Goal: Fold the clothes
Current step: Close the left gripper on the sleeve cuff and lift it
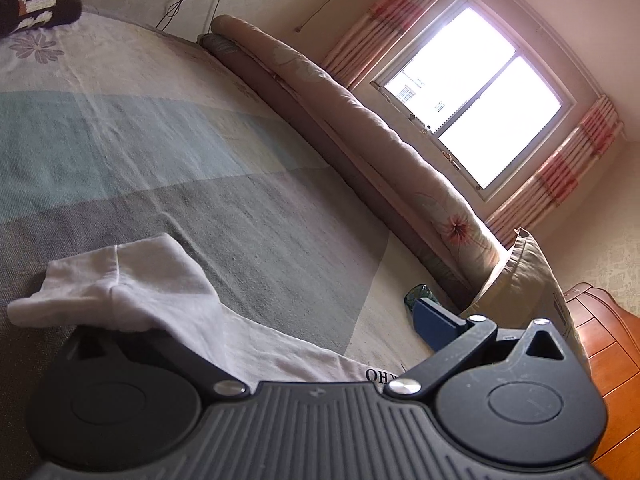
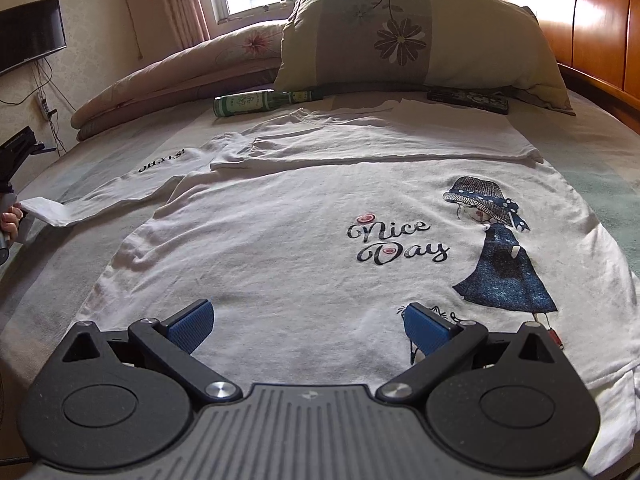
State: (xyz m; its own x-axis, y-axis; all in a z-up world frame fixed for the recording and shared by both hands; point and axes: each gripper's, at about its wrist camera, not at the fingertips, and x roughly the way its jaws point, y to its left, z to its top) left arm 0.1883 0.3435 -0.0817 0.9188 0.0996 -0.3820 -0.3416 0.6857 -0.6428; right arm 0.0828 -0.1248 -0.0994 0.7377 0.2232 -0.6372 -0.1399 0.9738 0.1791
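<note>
A white long-sleeved shirt [image 2: 320, 208] lies flat on the bed, printed with "Nice Day" and a girl in a blue dress. One sleeve is folded across its upper part. The other sleeve [image 2: 120, 188] stretches out to the left, lettered in black. In the left wrist view that sleeve's cuff [image 1: 120, 284] drapes over the left finger of my left gripper [image 1: 272, 320], hiding it; the blue right finger [image 1: 436, 324] stands far off, so the jaws are open. My right gripper [image 2: 308, 324] hovers open over the shirt's near hem, nothing between its fingers.
A green bottle [image 2: 256, 104] lies by a rolled quilt [image 2: 180, 72]. A flowered pillow [image 2: 420, 36] and a dark flat object [image 2: 468, 100] sit by the wooden headboard [image 2: 580, 20]. A person's hand [image 2: 10, 220] shows at the left edge. A brown garment [image 1: 28, 4] lies far off.
</note>
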